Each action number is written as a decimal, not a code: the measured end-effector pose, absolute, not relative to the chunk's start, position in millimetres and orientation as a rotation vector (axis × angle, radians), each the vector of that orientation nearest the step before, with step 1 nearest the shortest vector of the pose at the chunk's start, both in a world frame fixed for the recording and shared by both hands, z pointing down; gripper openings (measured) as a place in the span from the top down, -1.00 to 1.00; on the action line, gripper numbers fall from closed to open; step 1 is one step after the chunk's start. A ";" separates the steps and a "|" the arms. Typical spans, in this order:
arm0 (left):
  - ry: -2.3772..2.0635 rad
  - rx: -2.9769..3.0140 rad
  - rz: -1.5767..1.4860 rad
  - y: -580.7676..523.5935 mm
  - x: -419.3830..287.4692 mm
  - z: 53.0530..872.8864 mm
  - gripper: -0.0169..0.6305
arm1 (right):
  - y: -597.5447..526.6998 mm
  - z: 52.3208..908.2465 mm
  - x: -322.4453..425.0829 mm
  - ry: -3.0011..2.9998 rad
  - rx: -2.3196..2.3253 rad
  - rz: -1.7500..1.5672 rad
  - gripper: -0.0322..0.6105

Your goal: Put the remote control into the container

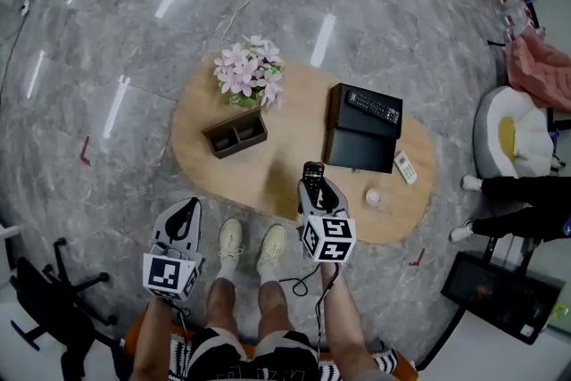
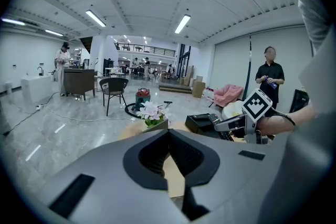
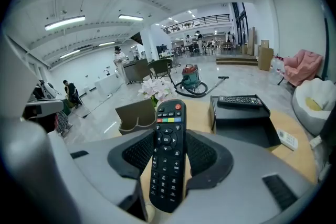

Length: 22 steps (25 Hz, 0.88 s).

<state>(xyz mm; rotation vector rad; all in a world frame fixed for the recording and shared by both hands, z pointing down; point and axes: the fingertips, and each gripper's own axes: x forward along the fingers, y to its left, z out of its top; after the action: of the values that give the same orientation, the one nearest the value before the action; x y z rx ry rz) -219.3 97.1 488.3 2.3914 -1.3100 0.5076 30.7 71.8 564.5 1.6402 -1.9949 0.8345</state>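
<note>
Remote control clamped lengthwise in right hand-held gripper over worktop edge, ready for carrying; container at ten o'clock. Left hand-held gripper closed, empty, idle.

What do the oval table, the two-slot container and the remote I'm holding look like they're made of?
The table looks like light wood or wood-look laminate: matte, even pale tan. The container is probably dark brown wood, with flat walls and a dull finish. The held remote looks like black plastic with a slight sheen and rubbery-looking buttons.
</note>
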 end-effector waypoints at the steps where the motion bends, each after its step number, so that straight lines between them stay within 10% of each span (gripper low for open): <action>1: -1.314 2.394 0.507 96.8 -219.3 484.2 0.92 | 71.7 559.0 30.0 -2.004 1.644 0.829 0.29; 22: -1.447 2.312 0.487 113.0 -271.5 471.3 0.92 | 27.8 491.1 -55.3 -2.300 1.535 0.652 0.29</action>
<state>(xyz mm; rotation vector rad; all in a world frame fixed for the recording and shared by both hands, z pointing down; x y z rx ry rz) -271.5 113.0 471.3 2.3122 -1.4466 0.4872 -55.3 27.8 491.1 1.5352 -2.3001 0.6522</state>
